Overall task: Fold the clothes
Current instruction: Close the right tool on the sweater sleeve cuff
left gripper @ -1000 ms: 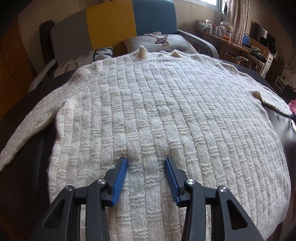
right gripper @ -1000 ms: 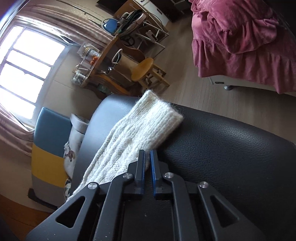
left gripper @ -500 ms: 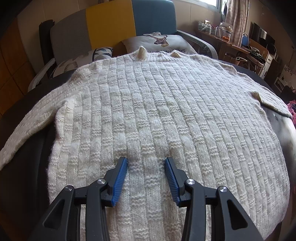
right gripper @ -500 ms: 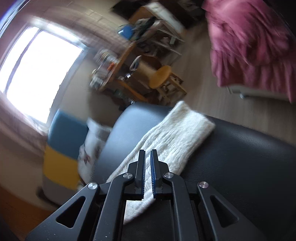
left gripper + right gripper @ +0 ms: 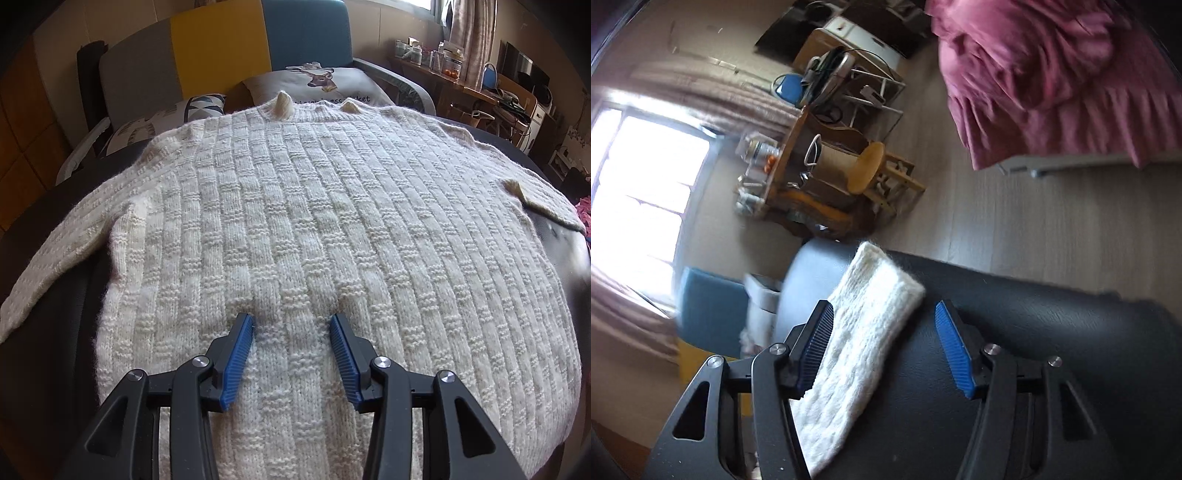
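A cream knitted sweater (image 5: pixel 332 221) lies spread flat on a black leather surface (image 5: pixel 1034 332), collar at the far end. My left gripper (image 5: pixel 291 319) rests over the sweater's lower middle, fingers apart and pressing into the knit on either side; its jaws are opening slightly and grip nothing. In the right wrist view the sweater's right sleeve (image 5: pixel 871 332) lies along the black surface, cuff pointing away. My right gripper (image 5: pixel 884 308) is over it with its jaws opening. The sleeve lies between them against the left pad, and the right pad stands clear.
Behind the sweater stands a sofa (image 5: pixel 221 48) with grey, yellow and blue panels and printed cushions (image 5: pixel 321 79). Past the black surface's edge are wooden floor, a cluttered wooden desk (image 5: pixel 812 177), a round stool (image 5: pixel 871 166) and a bed with pink bedding (image 5: pixel 1052 74).
My right gripper, shut on the sleeve's edge before, has opened and let it go, and has shifted along the sleeve. The left gripper and the sweater body have stayed put.
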### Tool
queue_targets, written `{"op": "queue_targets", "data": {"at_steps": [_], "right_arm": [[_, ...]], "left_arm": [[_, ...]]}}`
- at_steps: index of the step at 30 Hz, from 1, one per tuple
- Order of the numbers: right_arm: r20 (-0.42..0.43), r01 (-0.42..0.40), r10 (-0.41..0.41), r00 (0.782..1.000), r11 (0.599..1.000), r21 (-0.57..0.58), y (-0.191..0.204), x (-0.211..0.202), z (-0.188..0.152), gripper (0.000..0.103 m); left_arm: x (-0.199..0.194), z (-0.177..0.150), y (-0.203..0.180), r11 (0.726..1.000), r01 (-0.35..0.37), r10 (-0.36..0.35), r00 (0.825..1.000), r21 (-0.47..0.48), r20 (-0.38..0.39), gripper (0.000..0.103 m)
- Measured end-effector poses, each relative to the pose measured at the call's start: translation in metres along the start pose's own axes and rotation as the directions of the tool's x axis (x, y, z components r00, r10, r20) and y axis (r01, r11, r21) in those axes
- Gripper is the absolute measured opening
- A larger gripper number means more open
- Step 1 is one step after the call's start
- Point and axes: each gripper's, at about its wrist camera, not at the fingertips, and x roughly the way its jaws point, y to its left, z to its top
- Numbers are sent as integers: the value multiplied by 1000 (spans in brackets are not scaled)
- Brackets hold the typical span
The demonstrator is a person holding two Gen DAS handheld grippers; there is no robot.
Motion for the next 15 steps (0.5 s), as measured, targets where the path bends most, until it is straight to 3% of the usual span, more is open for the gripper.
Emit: {"op": "queue_targets", "data": {"at_steps": [5, 6, 7, 8, 13, 15], "right_arm": [[-6, 119, -121, 993, 983, -140, 27, 23, 1, 58], [-5, 145, -149, 989, 972, -187, 34, 26, -1, 48], [-11, 159, -166, 986, 960, -230, 41, 31, -4, 23], [-9, 175, -183, 983, 949, -261, 47, 34, -7, 19], [17, 153, -155, 988, 943, -294, 58, 33, -20, 19], [9, 87, -88, 996, 955, -283, 63, 28, -23, 19]], "left_arm": [[0, 0, 0, 1000, 2, -2, 1000, -1, -1, 46], [0, 0, 0, 1000, 1, -1, 1000, -1, 0, 46], [0, 0, 0, 1000, 0, 0, 1000, -1, 0, 46], [1, 0, 0, 1000, 0, 0, 1000, 0, 1, 46], [0, 0, 1, 1000, 9, -9, 1000, -2, 4, 46], [0, -1, 2, 1000, 12, -12, 1000, -5, 7, 46]]}}
